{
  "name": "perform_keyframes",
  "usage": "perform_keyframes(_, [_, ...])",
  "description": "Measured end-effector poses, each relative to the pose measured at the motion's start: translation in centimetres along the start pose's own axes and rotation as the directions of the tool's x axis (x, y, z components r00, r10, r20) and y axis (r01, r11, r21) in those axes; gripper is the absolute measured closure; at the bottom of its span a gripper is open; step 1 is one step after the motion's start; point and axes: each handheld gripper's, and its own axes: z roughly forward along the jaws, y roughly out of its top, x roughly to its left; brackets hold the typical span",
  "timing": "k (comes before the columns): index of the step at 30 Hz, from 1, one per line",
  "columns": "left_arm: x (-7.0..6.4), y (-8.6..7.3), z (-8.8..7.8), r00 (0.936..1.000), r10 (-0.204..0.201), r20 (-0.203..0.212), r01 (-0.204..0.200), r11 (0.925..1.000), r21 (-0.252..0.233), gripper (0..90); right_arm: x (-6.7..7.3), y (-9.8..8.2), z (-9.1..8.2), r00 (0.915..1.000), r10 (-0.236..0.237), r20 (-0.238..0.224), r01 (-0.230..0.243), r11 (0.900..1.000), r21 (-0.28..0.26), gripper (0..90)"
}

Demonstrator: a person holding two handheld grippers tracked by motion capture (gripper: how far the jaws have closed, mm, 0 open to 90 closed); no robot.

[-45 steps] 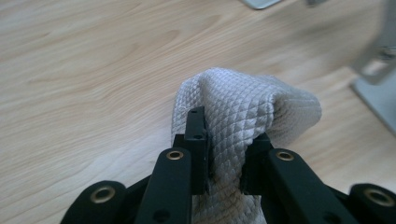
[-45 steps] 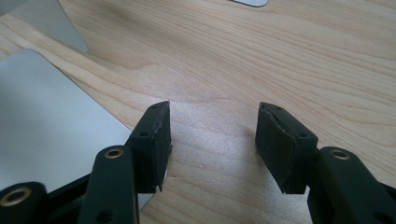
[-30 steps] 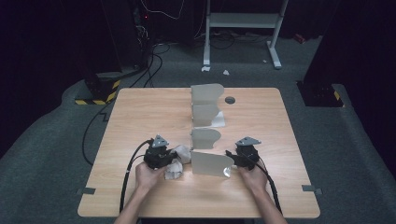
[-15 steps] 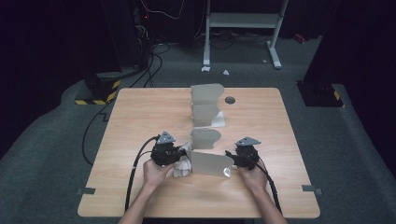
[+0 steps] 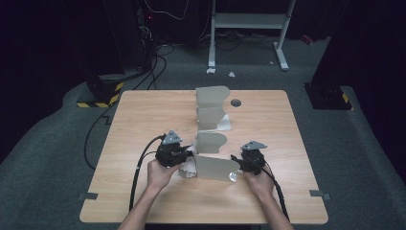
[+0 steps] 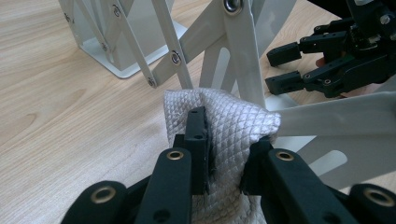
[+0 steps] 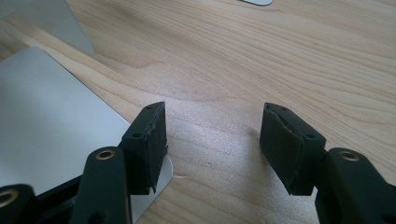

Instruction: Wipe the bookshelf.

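Grey quilted cloth point(image 6: 219, 126) is bunched between the jaws of the left gripper point(image 6: 224, 149), which pinch it firmly, and it is pressed up against the near panel of a pale metal folding rack point(image 5: 213, 165) that zigzags from the far edge of the table point(image 5: 143, 120) towards the near edge. In the high view the cloth point(image 5: 189, 165) shows as a light bundle at the rack's left side, just in front of the left gripper point(image 5: 179, 155), so the work looks to be wiping the rack down. The right gripper point(image 5: 239, 163) sits at the nearest panel's right end with its jaws standing wide and nothing between them; in the right gripper view one jaw overlaps the panel's rounded corner point(image 7: 51, 130) while the other hangs over bare wood, so it seems to steady the rack rather than grip it. Judging by where the cloth sits, the wiping is at the nearest panel; whether the farther panels have been cleaned cannot be told, since no dirt or streaks are visible on any of them. The table is light wood with a small dark round hole point(image 5: 235, 102) near its far edge, and tape marks point(image 5: 88, 196) at the near corners. It stands on grey carpet in a dark room, with black cables point(image 5: 158, 62), a yellow-and-black striped strip point(image 5: 98, 101) and a white metal stand point(image 5: 249, 21) beyond
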Motion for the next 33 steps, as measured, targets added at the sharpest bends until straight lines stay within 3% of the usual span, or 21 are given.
perform_keyframes(8, [0.2,-0.5,-0.3,0.9995,-0.03,0.01,0.03,0.9994,-0.017,76.7,0.0,0.0,0.0,1.0,-0.002,-0.002,0.002,1.0,0.001,40.8])
perform_keyframes(18, [0.1,-0.3,-0.8,1.0,-0.001,-0.005,0.001,0.9999,-0.014,76.7,0.1,0.0,0.0,1.0,0.001,-0.001,-0.001,1.0,0.002,40.8])
perform_keyframes(33, [0.6,-0.8,-1.3,0.9997,-0.023,0.001,0.023,0.9996,-0.015,76.1,0.2,0.0,0.0,1.0,0.002,0.0,-0.002,1.0,0.002,40.7])
